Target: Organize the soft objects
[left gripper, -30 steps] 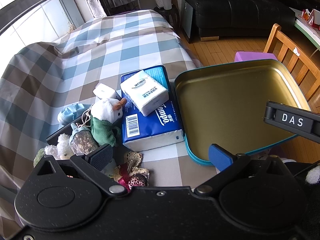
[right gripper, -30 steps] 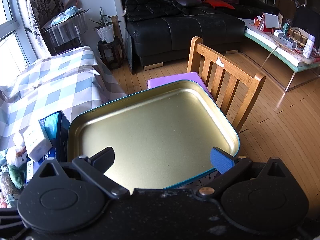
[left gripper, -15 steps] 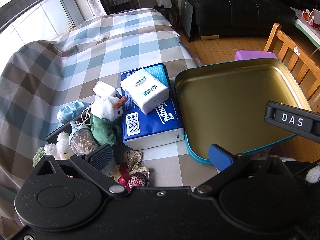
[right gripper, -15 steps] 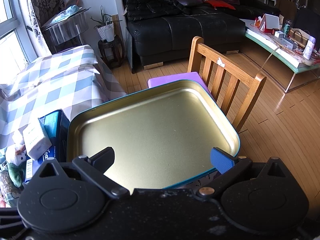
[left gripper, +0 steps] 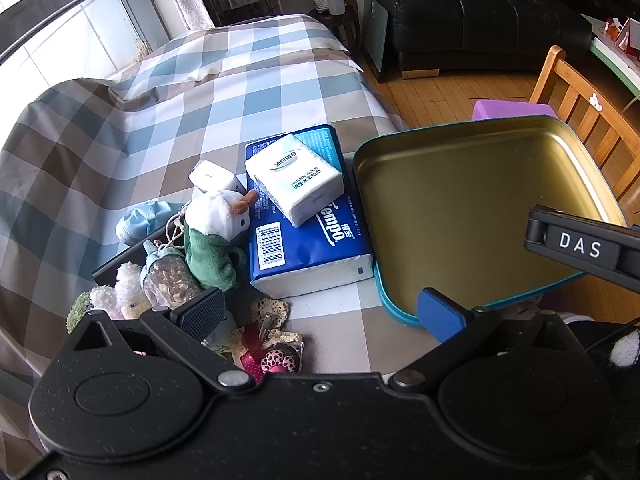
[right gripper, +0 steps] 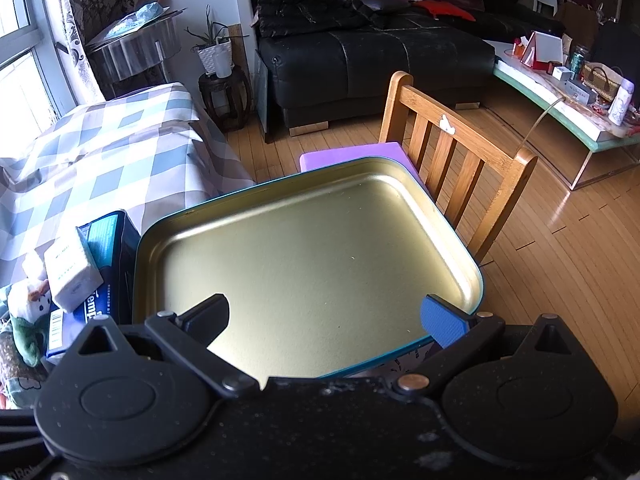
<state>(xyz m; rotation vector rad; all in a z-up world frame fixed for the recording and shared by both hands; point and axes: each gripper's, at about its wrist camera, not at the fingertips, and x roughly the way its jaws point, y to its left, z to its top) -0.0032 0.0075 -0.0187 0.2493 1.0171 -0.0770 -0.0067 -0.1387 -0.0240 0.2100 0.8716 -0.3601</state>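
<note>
Nearest the left wrist camera, the left tool (left gripper: 320,312) stands with its fingers spread wide and nothing between them. Just under its dark pad lies a jumble of small soft items (left gripper: 272,344), lace-edged and leopard-print, partly hidden by the tool body and hard to sort out. Beside them a fluffy cream toy (left gripper: 124,292) and a mesh pouch (left gripper: 168,280) lean on a dark box whose edges are mostly covered.

The right tool (right gripper: 326,318) is likewise spread open and empty, hanging over the near rim of the gold tin tray (right gripper: 472,264); in the left view a black bar of it reads "DAS".

Further out, a white plush with a green body (left gripper: 216,236) lies touching a blue tissue pack (left gripper: 316,248) marked "Tempo" with a barcode. On top rests a white tissue pack (left gripper: 294,178) printed "NATURAL WOOD" with Chinese characters too small to read. A smaller white packet (left gripper: 210,174) and a blue mask (left gripper: 140,216) sit just beside the plush, all on the checked cloth of the surface (left gripper: 160,120).

Beyond the tray stands a wooden chair (right gripper: 460,152) with a purple cushion, mostly hidden.
</note>
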